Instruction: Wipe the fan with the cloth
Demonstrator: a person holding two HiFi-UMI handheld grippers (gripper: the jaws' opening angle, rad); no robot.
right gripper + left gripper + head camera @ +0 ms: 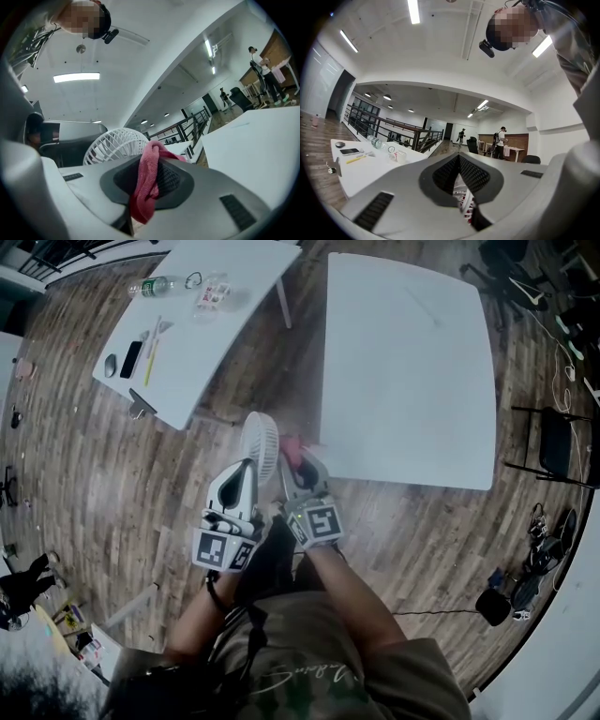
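Two items held. Left gripper (246, 474): fingers shut on white fan (260, 442) grille. Right gripper (305, 472): fingers clamped on pink cloth (146, 185), 3 o'clock of fan.

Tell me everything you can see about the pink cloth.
The pink cloth looks like soft, fuzzy terry. It is bunched into a thick fold and pinched between the jaws of the right gripper, a rounded hump sticking out past them and a tail hanging below. It sits right beside the white fan; whether it touches the grille is unclear.
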